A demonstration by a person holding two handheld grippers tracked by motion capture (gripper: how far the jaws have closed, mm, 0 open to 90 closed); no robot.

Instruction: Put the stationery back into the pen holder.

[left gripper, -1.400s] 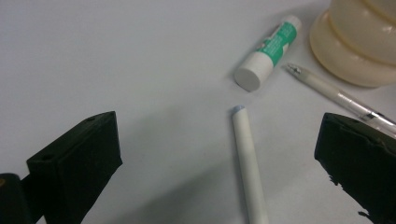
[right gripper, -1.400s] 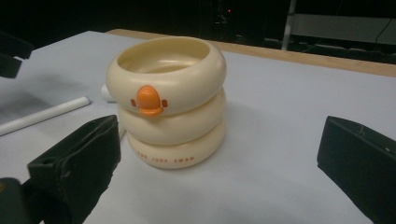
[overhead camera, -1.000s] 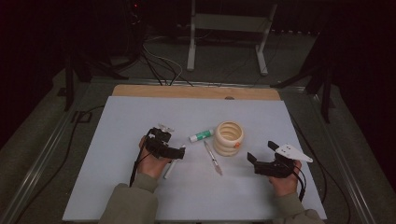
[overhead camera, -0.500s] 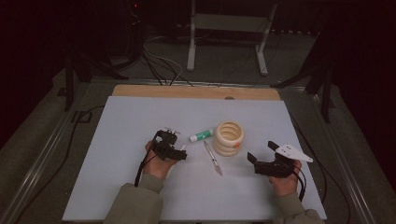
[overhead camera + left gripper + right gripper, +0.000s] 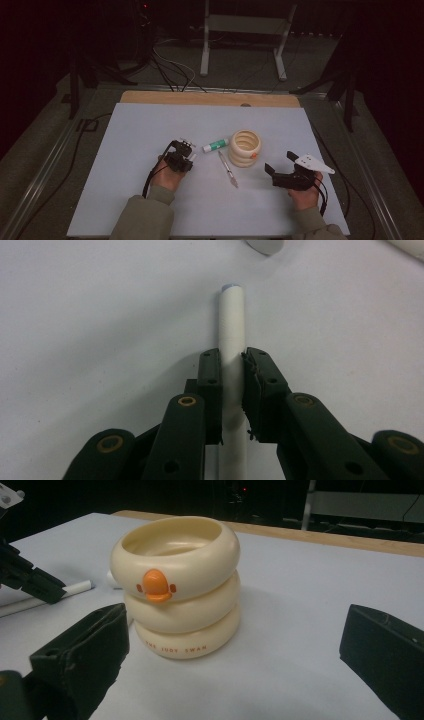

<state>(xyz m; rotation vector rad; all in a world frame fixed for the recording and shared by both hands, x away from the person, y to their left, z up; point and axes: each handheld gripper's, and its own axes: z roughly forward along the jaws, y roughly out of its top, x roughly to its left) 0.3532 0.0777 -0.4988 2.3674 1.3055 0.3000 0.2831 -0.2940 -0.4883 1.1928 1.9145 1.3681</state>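
A white marker [image 5: 231,335] lies on the white table sheet [image 5: 140,130], pointing away from me. My left gripper [image 5: 232,362] has just been closing and its jaws now press on the marker's barrel from both sides. In the high view that gripper [image 5: 181,156] sits left of centre. My right gripper [image 5: 280,170] stands open near the right edge with nothing between its fingers. In its own view the right gripper [image 5: 235,655] faces a cream holder of three stacked rings [image 5: 177,585] with an orange duck bill.
A green-and-white glue stick [image 5: 216,145] and a slim pen [image 5: 228,170] lie between my left gripper and the cream holder [image 5: 245,148]. A wooden strip [image 5: 210,98] borders the sheet's far side. Beyond it stand a metal frame [image 5: 205,50] and cables on the dark floor.
My left gripper shifted slightly right and its jaws went from wide open to shut round the white marker. The right hand stayed where it was.
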